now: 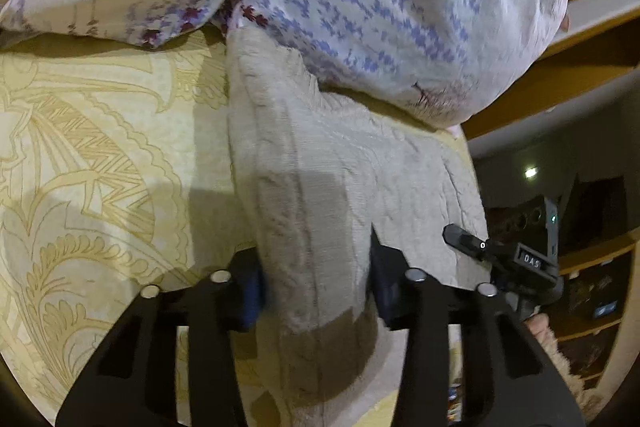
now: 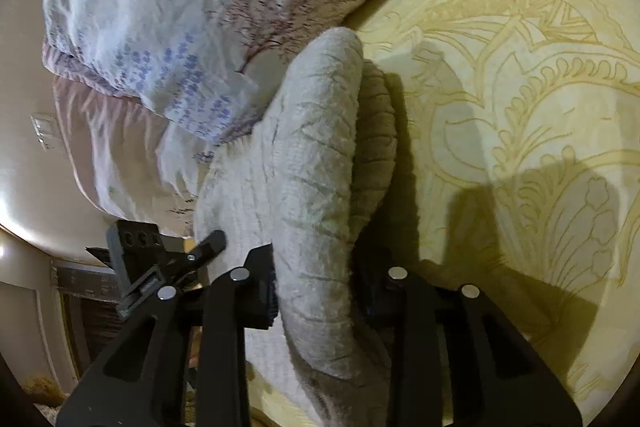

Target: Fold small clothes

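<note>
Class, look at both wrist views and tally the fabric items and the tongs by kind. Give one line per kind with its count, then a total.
Cream knitted garment, held by both tongs: 1
Floral-print pillow or duvet, lying behind the garment: 1
Yellow patterned bedspread, underneath: 1
Tongs, left tongs and right tongs: 2
Total: 5

Two black two-finger grippers: the left gripper (image 1: 318, 291), the right gripper (image 2: 316, 287); each also appears in the other's view. One cream knitted garment (image 1: 340, 167), a thick fold of it between each pair of fingers. One yellow patterned bedspread (image 1: 100, 147). Floral-printed bedding (image 1: 380, 7): one bulk, or possibly two pieces; the count cannot be told.
</note>
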